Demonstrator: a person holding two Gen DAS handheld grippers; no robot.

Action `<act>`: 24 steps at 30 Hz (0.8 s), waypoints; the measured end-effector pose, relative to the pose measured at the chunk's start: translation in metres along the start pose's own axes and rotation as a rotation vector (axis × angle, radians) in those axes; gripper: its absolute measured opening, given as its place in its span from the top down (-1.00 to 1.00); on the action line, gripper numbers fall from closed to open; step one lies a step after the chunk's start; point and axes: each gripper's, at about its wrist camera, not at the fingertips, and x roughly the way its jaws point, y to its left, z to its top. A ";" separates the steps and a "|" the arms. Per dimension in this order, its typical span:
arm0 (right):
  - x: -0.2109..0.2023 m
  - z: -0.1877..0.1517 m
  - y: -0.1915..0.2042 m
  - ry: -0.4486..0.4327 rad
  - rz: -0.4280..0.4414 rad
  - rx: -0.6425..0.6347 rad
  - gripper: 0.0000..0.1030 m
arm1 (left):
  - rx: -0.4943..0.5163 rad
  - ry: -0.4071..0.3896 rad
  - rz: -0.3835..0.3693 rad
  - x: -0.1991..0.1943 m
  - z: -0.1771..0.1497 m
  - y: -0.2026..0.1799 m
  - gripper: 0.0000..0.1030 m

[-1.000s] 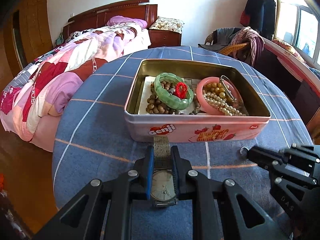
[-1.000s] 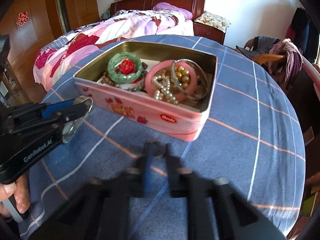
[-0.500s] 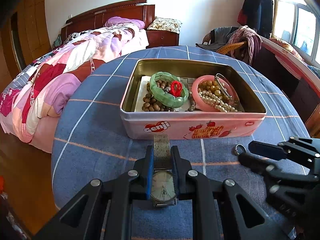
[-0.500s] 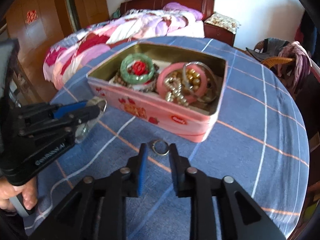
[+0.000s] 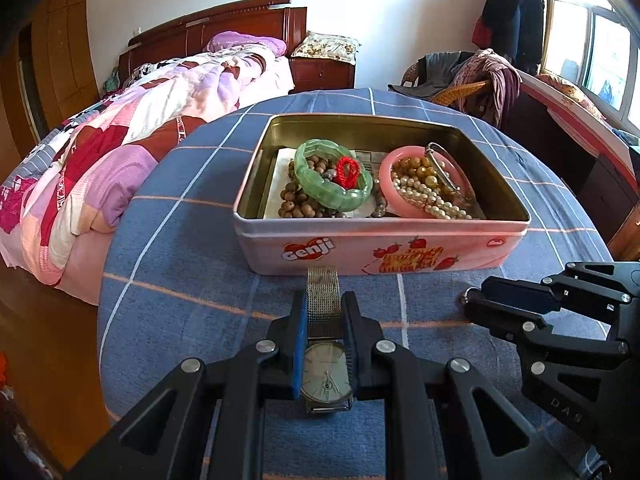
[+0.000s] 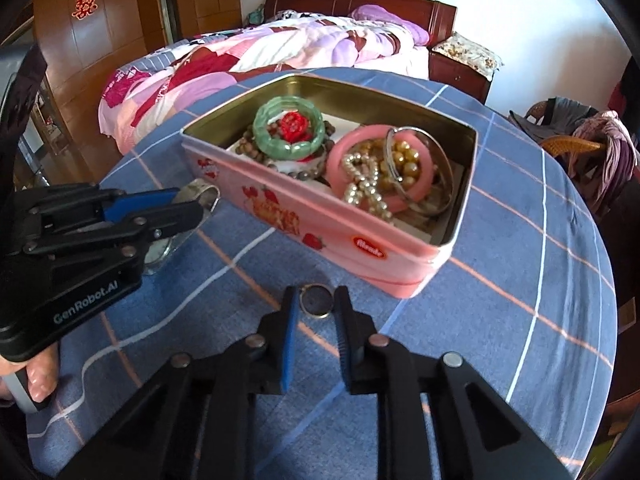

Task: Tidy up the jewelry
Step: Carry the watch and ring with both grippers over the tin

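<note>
My left gripper (image 5: 323,300) is shut on a silver mesh-strap watch (image 5: 326,372), held just above the blue checked tablecloth in front of the pink tin (image 5: 360,246). In the right wrist view the same left gripper (image 6: 200,204) hangs at the left with the watch strap (image 6: 200,191) sticking out. A small metal ring (image 6: 317,314) lies flat on the cloth near the tin's corner (image 6: 400,276). My right gripper (image 6: 316,298) straddles the ring and its jaws are closing, with a sliver of cloth showing beside the ring. The tin holds a green bangle (image 5: 332,196), a pink bangle (image 5: 386,176) and pearls (image 5: 424,196).
The round table's edge (image 5: 104,320) drops off at the left, towards a bed with a pink quilt (image 5: 120,128). A chair piled with clothes (image 5: 472,80) stands behind the table. A person's hand (image 6: 38,376) holds the left gripper's handle at the lower left.
My right gripper opened, then narrowed again around the ring, which now lies on the cloth between its fingers. The left gripper and the watch have stayed put.
</note>
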 end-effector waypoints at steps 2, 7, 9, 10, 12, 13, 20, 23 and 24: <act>-0.002 -0.001 -0.001 -0.005 0.006 0.007 0.95 | 0.002 -0.001 -0.002 0.000 0.000 -0.001 0.69; -0.005 -0.005 -0.002 -0.007 0.011 0.020 0.92 | 0.003 -0.004 -0.007 -0.001 -0.001 -0.002 0.69; -0.008 -0.005 -0.005 -0.023 -0.003 0.032 0.87 | 0.001 0.000 -0.007 -0.001 -0.002 -0.001 0.69; -0.010 -0.004 -0.005 -0.031 0.006 0.036 0.80 | 0.000 0.001 -0.006 -0.002 -0.002 0.000 0.69; -0.011 -0.001 -0.006 -0.030 0.036 0.036 0.58 | -0.001 0.003 -0.006 -0.001 -0.003 0.000 0.69; -0.010 0.000 -0.004 -0.022 0.052 0.021 0.38 | -0.001 0.003 -0.006 -0.002 -0.003 -0.001 0.69; 0.003 0.003 0.008 0.007 0.033 -0.035 0.32 | -0.001 0.007 -0.004 0.000 -0.004 -0.001 0.69; 0.004 0.002 0.012 0.002 0.021 -0.057 0.35 | -0.002 0.009 -0.005 0.001 -0.004 -0.001 0.69; 0.004 0.003 0.012 0.003 0.023 -0.057 0.39 | -0.002 0.008 -0.005 0.001 -0.004 -0.001 0.69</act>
